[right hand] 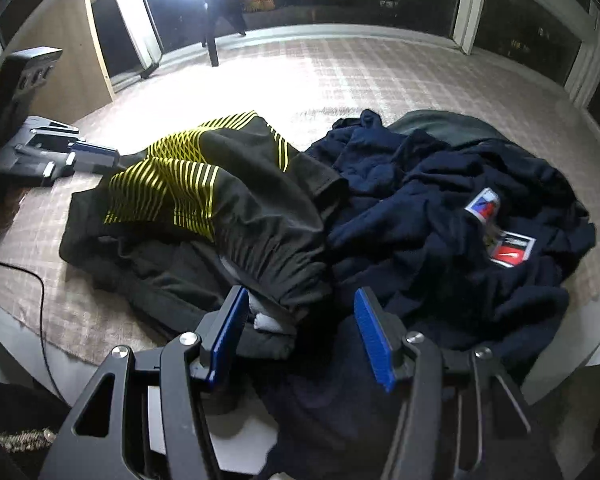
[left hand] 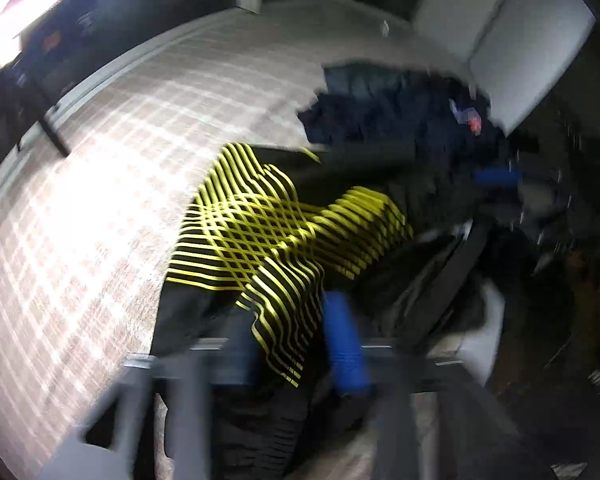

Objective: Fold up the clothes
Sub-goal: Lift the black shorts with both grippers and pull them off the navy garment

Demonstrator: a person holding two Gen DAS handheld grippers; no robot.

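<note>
While the black top with yellow stripes (right hand: 188, 200) lies rumpled on the checked rug (right hand: 340, 80), partly over the navy heap (right hand: 440, 208) to its right, the step in hand looks like getting a grip on it to spread it flat.

At the far left of the right wrist view, the left gripper (right hand: 96, 158) sits at the top's left edge. Its own view is blurred, but its fingers (left hand: 346, 344) stand apart with striped cloth between them; I cannot tell whether they press on it. It should take a single layer at a hem or shoulder, not a bunch.

Further right, the right gripper (right hand: 300, 336) hovers over the near edge of the black top, fingers (right hand: 374, 340) moderately wide, nothing pinched. It would do well to close on the black hem only, clear of the white cloth (right hand: 266, 318) beneath and the navy heap, so that lifting draws one garment free.
</note>
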